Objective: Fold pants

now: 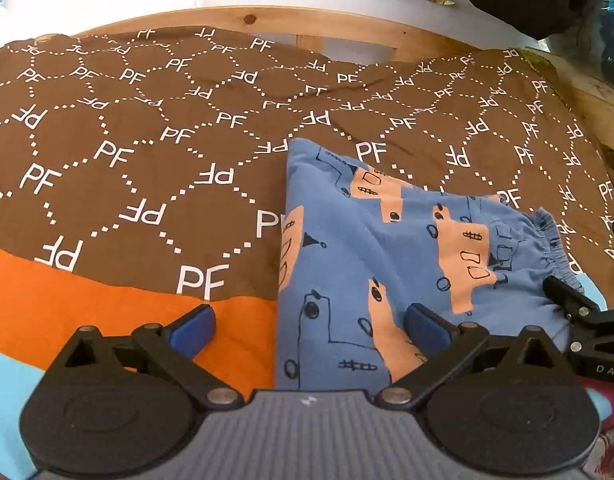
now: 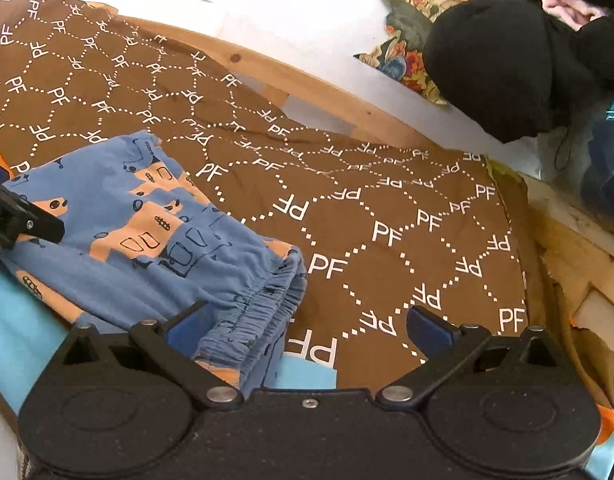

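Note:
Blue pants (image 1: 387, 248) with orange patches and dark drawn shapes lie folded on a brown "PF" sheet (image 1: 147, 140). Their gathered waistband (image 1: 555, 248) points right. My left gripper (image 1: 311, 328) is open just above the near edge of the pants, with its right finger over the cloth and its left finger over the sheet. In the right wrist view the pants (image 2: 147, 224) lie at the left, with the waistband (image 2: 267, 292) by my open right gripper (image 2: 307, 328). Its left finger is at the waistband. Neither gripper holds anything.
A wooden frame (image 1: 267, 16) runs along the far edge of the sheet. A black garment (image 2: 499, 60) and a flowered cloth (image 2: 403, 60) lie at the back right. Orange and light blue cloth (image 1: 47, 320) shows near me. Rough wood (image 2: 579, 248) lies to the right.

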Motion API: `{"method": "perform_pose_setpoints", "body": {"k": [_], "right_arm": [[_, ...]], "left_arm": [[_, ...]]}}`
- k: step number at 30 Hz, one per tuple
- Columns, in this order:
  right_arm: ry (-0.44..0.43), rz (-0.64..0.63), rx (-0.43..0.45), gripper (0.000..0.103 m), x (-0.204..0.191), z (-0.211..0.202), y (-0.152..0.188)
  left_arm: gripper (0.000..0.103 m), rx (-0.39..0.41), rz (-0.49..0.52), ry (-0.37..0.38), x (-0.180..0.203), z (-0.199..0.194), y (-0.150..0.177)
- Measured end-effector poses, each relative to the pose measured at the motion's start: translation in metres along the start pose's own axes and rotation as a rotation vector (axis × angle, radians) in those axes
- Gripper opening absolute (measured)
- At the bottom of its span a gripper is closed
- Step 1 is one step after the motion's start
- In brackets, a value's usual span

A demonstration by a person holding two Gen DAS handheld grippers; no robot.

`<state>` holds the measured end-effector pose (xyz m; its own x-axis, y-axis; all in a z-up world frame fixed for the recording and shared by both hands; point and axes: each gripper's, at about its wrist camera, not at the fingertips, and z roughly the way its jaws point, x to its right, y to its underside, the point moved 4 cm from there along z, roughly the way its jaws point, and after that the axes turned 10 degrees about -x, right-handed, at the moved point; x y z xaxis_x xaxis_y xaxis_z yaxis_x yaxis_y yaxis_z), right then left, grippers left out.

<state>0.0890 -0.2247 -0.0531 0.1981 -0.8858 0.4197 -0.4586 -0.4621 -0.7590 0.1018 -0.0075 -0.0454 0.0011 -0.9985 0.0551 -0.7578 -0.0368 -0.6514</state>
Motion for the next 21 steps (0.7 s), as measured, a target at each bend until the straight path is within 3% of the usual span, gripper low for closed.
{"method": "perform_pose_setpoints", "body": {"k": [6,13,17,21], "right_arm": [[0.009,0.014,0.090,0.102,0.005,-0.014,-0.006],[-0.018,0.063,0.115,0.102,0.014,-0.008,-0.031],[-0.192,0.039,0.033,0.102,0.008,0.026,-0.057],[-0.195,0.007,-0.049,0.102,0.000,0.059,-0.052]], "left_arm": [[0.103,0.009,-0.007,0.009,-0.001,0.001,0.000],[0.103,0.020,-0.011,0.015,-0.002,0.000,0.002],[0.103,0.028,-0.017,0.024,-0.003,-0.001,0.003],[0.103,0.033,-0.018,0.026,-0.003,-0.001,0.004]]}}
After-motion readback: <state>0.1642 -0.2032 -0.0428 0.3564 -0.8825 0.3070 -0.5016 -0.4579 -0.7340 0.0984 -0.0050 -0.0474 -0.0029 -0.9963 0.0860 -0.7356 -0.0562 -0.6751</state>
